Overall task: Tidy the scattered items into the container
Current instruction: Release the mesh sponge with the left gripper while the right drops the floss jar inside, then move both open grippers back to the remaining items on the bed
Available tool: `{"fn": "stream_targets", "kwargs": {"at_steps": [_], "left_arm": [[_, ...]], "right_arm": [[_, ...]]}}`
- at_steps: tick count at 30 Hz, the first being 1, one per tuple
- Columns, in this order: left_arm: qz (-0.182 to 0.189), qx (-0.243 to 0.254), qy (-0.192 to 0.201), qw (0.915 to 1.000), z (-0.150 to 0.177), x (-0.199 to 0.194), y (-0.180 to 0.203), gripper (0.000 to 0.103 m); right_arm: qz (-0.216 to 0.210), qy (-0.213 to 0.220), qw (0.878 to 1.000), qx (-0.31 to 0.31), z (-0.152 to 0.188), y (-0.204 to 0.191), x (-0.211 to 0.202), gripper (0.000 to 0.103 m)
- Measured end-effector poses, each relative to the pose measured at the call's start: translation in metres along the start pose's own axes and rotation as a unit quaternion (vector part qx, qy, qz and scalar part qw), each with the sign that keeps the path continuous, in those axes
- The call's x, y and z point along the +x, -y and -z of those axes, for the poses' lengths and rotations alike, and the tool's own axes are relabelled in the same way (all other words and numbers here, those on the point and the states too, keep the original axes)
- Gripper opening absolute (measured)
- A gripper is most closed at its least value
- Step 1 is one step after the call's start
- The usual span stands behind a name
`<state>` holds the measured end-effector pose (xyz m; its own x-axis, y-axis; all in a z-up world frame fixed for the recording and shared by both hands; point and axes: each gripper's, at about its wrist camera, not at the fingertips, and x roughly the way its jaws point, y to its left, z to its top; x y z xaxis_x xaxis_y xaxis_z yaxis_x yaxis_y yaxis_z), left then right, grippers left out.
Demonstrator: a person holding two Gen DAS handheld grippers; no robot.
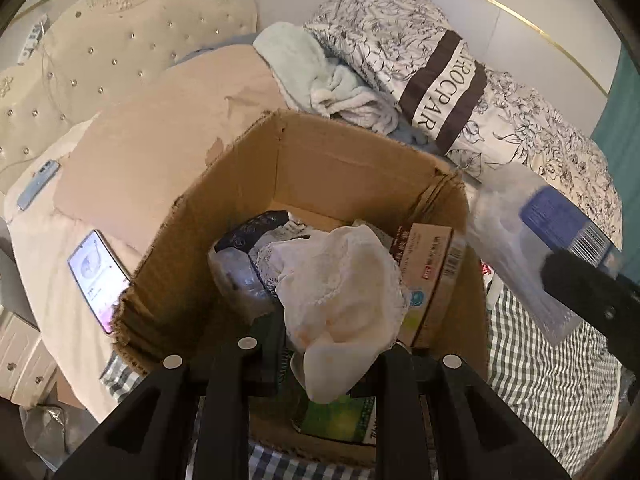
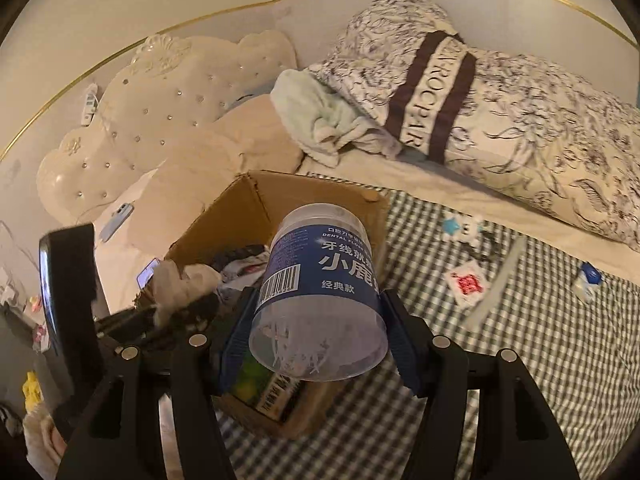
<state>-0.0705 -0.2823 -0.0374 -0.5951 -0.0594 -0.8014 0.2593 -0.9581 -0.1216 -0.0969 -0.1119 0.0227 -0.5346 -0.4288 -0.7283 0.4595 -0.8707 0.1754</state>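
Observation:
An open cardboard box (image 1: pixel 340 160) stands on the bed, holding a tan carton (image 1: pixel 432 276), a dark packet (image 1: pixel 256 228) and a green pack (image 1: pixel 340 420). My left gripper (image 1: pixel 328 364) is shut on a crumpled white lace cloth (image 1: pixel 340 300), which hangs over the inside of the box. My right gripper (image 2: pixel 320 344) is shut on a clear jar with a blue label (image 2: pixel 320 296), tilted, just right of the box (image 2: pixel 320 192). The left wrist view shows this jar (image 1: pixel 520 240) blurred, beside the box's right wall. The cloth (image 2: pixel 180 280) shows over the box in the right wrist view.
On the checked sheet (image 2: pixel 520 360) right of the box lie a white-and-blue toy (image 2: pixel 464 230), a red-and-white packet (image 2: pixel 468 282), a clear strip (image 2: pixel 496 288) and a small blue-white item (image 2: pixel 588 276). A lit phone (image 1: pixel 100 280) lies left of the box. A patterned pillow (image 1: pixel 440 80) and a pale towel (image 1: pixel 312 72) lie behind.

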Motion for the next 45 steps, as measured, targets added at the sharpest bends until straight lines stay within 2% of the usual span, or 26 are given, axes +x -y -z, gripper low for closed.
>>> {"fn": "stream_targets", "kwargs": {"at_steps": [3, 7, 8, 9, 11, 12, 13, 16, 29, 35, 38, 45], "left_arm": [[0.002, 0.004, -0.008, 1.0000, 0.002, 0.010, -0.003, 0.020], [0.002, 0.010, -0.009, 0.9999, 0.004, 0.018, -0.005, 0.022], [0.002, 0.013, -0.007, 0.9999, 0.005, 0.019, -0.005, 0.031], [0.004, 0.017, -0.006, 0.9998, 0.006, 0.020, -0.004, 0.051], [0.001, 0.016, 0.003, 0.9999, 0.005, 0.020, -0.006, 0.078], [-0.001, 0.013, 0.011, 0.9999, 0.005, 0.018, -0.006, 0.081], [0.001, 0.011, 0.013, 0.9999, 0.004, 0.018, -0.006, 0.081], [0.001, 0.012, 0.011, 0.9999, 0.002, 0.018, -0.003, 0.081], [0.007, 0.040, 0.017, 0.9990, 0.001, 0.004, 0.049, 0.081], [0.020, 0.050, 0.028, 0.9982, 0.003, -0.007, 0.092, 0.092], [0.025, 0.060, 0.035, 0.9972, 0.004, -0.011, 0.117, 0.093], [0.054, 0.079, 0.046, 0.9944, 0.007, -0.009, 0.174, 0.103]], "right_arm": [[0.002, -0.009, 1.000, -0.008, -0.005, -0.008, 0.018, 0.061], [-0.015, -0.030, 0.999, -0.012, -0.010, -0.014, 0.045, 0.061], [-0.019, -0.035, 0.999, -0.011, -0.011, -0.014, 0.051, 0.061], [-0.021, -0.038, 0.999, -0.008, -0.012, -0.014, 0.056, 0.061], [-0.021, -0.033, 0.999, -0.003, -0.013, -0.014, 0.058, 0.065], [-0.020, -0.027, 0.999, -0.002, -0.013, -0.013, 0.056, 0.077], [-0.017, -0.017, 1.000, -0.001, -0.014, -0.012, 0.052, 0.083], [-0.016, 0.008, 1.000, 0.003, -0.016, -0.007, 0.040, 0.083], [-0.004, 0.015, 0.999, 0.050, -0.010, 0.048, 0.008, 0.083], [0.024, 0.033, 0.995, 0.090, 0.000, 0.102, -0.025, 0.083], [0.046, 0.041, 0.992, 0.108, 0.009, 0.133, -0.043, 0.083], [0.112, 0.054, 0.977, 0.171, 0.035, 0.221, -0.074, 0.083]]}}
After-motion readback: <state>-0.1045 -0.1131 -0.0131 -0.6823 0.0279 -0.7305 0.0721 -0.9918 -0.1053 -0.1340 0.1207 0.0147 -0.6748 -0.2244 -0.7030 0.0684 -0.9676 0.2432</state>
